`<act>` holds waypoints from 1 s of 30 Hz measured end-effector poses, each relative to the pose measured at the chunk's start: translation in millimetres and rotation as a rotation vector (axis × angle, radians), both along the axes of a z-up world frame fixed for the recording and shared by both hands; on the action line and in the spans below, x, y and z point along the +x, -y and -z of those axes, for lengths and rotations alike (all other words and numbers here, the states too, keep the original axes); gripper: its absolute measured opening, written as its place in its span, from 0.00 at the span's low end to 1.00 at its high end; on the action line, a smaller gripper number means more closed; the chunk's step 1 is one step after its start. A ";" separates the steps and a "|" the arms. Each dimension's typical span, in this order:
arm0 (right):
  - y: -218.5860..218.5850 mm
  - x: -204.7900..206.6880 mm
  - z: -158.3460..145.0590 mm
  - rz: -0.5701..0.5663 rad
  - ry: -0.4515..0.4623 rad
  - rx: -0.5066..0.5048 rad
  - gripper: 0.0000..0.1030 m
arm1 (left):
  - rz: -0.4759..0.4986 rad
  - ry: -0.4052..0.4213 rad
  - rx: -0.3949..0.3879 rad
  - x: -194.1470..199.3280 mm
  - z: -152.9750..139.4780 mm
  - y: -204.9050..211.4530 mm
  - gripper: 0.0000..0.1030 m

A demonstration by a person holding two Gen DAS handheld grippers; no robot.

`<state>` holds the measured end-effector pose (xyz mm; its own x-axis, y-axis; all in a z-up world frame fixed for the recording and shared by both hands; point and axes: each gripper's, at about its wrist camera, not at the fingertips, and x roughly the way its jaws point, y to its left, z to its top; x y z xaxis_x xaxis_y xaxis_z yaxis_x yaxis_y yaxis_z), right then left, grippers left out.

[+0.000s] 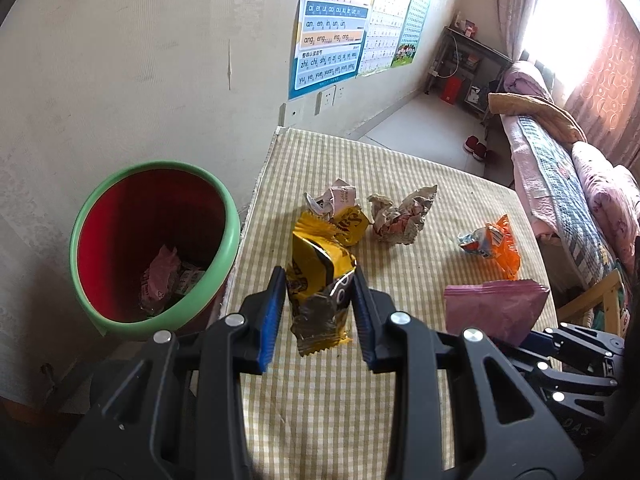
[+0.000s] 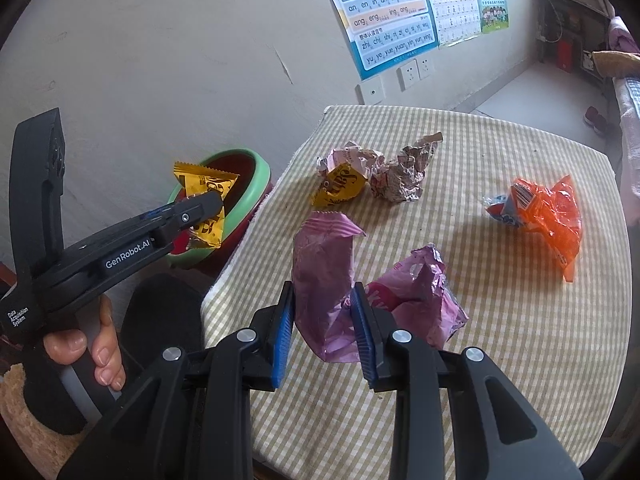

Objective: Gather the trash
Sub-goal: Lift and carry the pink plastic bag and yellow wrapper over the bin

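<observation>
Blue pads of my left gripper pinch a yellow snack wrapper, lifted above the checked tablecloth. At its 9 o'clock stands the red bin with a green rim, with some wrappers lying inside.

My right gripper pinches a pink wrapper, which hangs clear of the cloth. Just at its 3 o'clock lies a second crumpled pink wrapper. On the cloth at 12 o'clock I see a small yellow wrapper touching a crumpled pale paper, and a crumpled foil wrapper beside them. An orange wrapper lies well apart at 2 o'clock. A hand holds the left gripper's handle at 9 o'clock.
</observation>
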<state>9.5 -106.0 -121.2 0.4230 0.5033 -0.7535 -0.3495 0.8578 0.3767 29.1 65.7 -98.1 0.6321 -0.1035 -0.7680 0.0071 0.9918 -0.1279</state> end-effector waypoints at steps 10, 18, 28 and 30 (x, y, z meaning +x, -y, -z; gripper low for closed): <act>-20.0 4.6 -9.8 -0.043 0.019 -0.002 0.29 | -0.035 0.013 0.003 -1.0 -1.8 -11.7 0.31; -39.1 9.3 -13.7 -0.078 0.025 -0.002 0.29 | -0.080 0.029 0.002 -1.8 -4.6 -30.6 0.31; -67.4 15.3 -14.6 -0.136 0.031 -0.004 0.29 | -0.133 0.038 0.010 -2.6 -5.9 -56.1 0.31; -72.9 18.0 -14.9 -0.143 0.030 0.000 0.29 | -0.152 0.037 0.013 -2.5 -5.6 -64.9 0.31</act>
